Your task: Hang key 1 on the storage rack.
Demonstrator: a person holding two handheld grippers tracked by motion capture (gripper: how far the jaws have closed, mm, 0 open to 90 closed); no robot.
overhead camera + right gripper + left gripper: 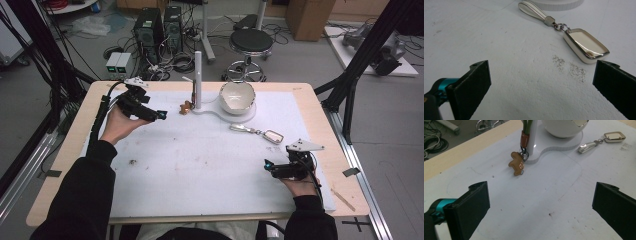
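Note:
A white stand (198, 80) with an upright post and a white bowl (237, 97) sits at the table's far middle. A brown gingerbread-figure keychain (516, 163) hangs by its strap on the post and rests on the mat (185, 107). A cream key fob with a white strap (260, 133) lies flat on the mat right of centre (586, 46). My left gripper (161, 115) is open, held left of the stand, jaws wide apart with nothing between them (539, 202). My right gripper (268, 165) is open near the front right, just short of the fob (541, 82).
A white mat (200, 160) covers the wooden table (60, 165). Dark specks mark the mat near the fob (570, 67). Behind the table stand a stool (250, 42), computer towers (157, 27) and cables on the floor. Black frame posts flank both sides.

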